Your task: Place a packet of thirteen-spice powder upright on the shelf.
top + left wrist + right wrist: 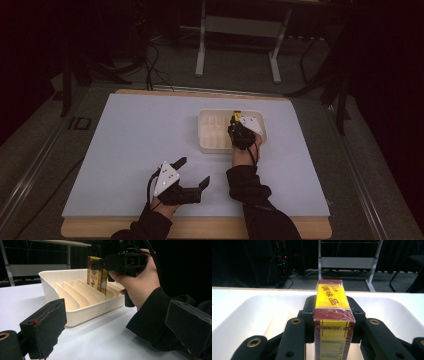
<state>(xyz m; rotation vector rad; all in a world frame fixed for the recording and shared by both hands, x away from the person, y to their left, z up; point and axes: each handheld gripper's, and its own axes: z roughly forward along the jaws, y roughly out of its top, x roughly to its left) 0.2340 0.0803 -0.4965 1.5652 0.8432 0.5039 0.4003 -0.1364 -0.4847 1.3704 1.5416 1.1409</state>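
A white slotted tray (205,134) stands on the table's right half, its upright dividers plain in the left gripper view (75,293). My right gripper (235,121) hangs over the tray's right end, shut on a yellow and dark red box (333,315). The box (97,275) stands upright, its lower end down between the dividers of the tray (244,312). My left gripper (194,171) rests low near the table's front edge, left of the right forearm. Its jaws stand wide open with nothing between them, one pad (46,322) at the left and the other (188,326) at the right.
The pale blue mat (140,145) covers a wooden tabletop (210,227). The person's right sleeve (155,322) lies just in front of the tray. Behind the table stand a white frame (237,30), cables and dark floor.
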